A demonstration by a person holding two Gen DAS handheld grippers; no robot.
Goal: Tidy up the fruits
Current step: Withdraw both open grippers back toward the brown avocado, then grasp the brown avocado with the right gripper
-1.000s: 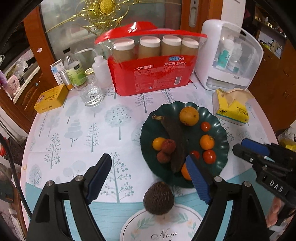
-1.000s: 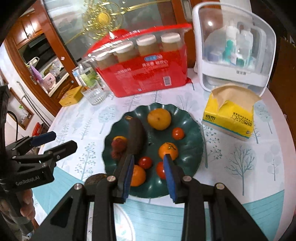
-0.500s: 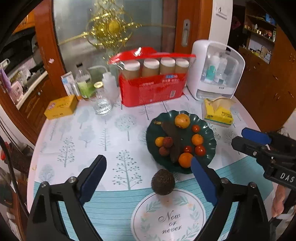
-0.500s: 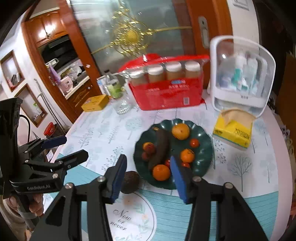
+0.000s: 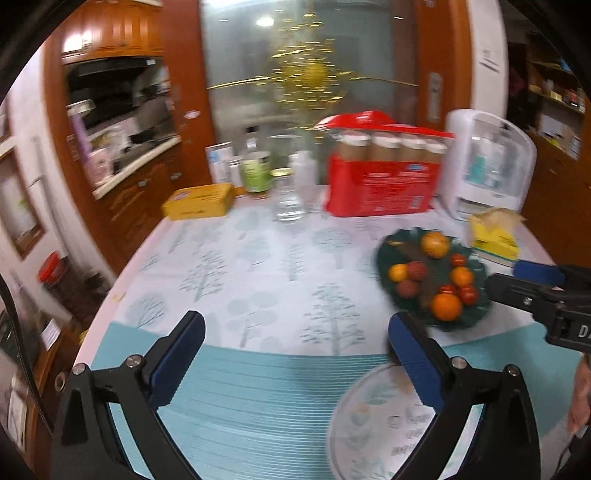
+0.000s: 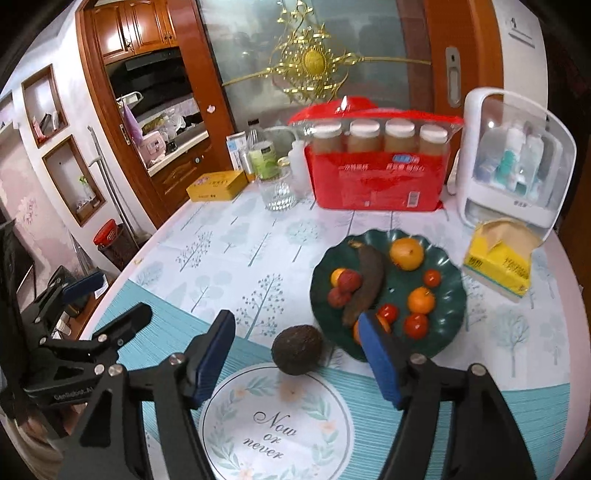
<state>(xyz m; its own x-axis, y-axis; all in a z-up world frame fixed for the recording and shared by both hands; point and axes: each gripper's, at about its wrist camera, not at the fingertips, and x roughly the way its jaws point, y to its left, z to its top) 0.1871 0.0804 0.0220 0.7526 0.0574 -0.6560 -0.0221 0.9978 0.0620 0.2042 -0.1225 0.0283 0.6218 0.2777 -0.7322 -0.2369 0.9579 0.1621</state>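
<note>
Right wrist view shows most fruit on the green plate (image 6: 448, 334), an avocado (image 6: 297, 349) on the table at its seven o'clock, left gripper (image 5: 295, 354) and right gripper (image 6: 295, 350) both empty, jaws opening.

Home dining area beside kitchen. Round table (image 6: 229, 236) with tree-print cloth; green fruit plate (image 6: 448, 266) at 3 o'clock. Wooden cabinets (image 6: 144, 26) and range hood (image 6: 147, 74) at 11 o'clock. Frosted glass door (image 6: 314, 44) with gold ornament at 12 o'clock. Tissue box (image 6: 498, 266), paper-cup pack (image 6: 376, 177).
</note>
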